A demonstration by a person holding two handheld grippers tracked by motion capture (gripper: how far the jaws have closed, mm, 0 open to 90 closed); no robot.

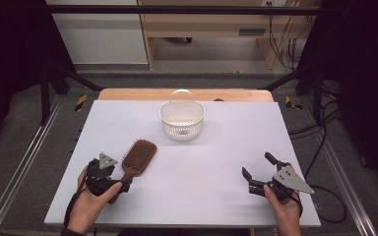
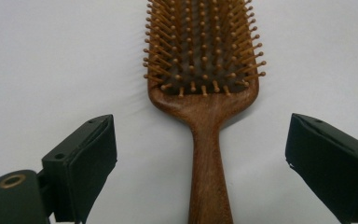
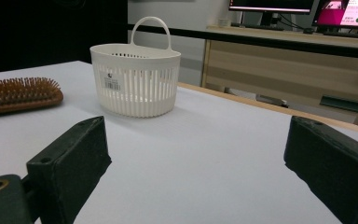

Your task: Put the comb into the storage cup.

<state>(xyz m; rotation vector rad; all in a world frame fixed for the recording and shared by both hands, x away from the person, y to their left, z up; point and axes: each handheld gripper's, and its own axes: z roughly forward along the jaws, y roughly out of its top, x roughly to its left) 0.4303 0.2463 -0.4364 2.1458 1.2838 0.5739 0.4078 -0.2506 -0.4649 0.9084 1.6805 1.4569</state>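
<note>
Item: your left gripper (image 2: 205, 154), jaws apart astride wooden hairbrush (image 2: 205, 93) handle, untouched. Right gripper (image 3: 196, 163) spread, idle. Risk: off-centre closing could twist brush.

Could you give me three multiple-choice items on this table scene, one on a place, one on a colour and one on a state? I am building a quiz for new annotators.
1. Where does the brown wooden paddle hairbrush lie, by the high view?
A. inside the basket
B. on the white table, near the left gripper
C. beside the right gripper

2. What colour is the slotted plastic basket with a handle?
A. white
B. blue
C. red

3. How do the left gripper's jaws stand at the hairbrush handle?
A. clamped on it
B. open, one on each side, not touching
C. shut above it

Key: 1 B, the hairbrush lies flat on the white table by the left gripper, apart from the basket. 2 A, its walls and handle are white. 3 B, the left gripper view shows table between each pad and the handle.
</note>
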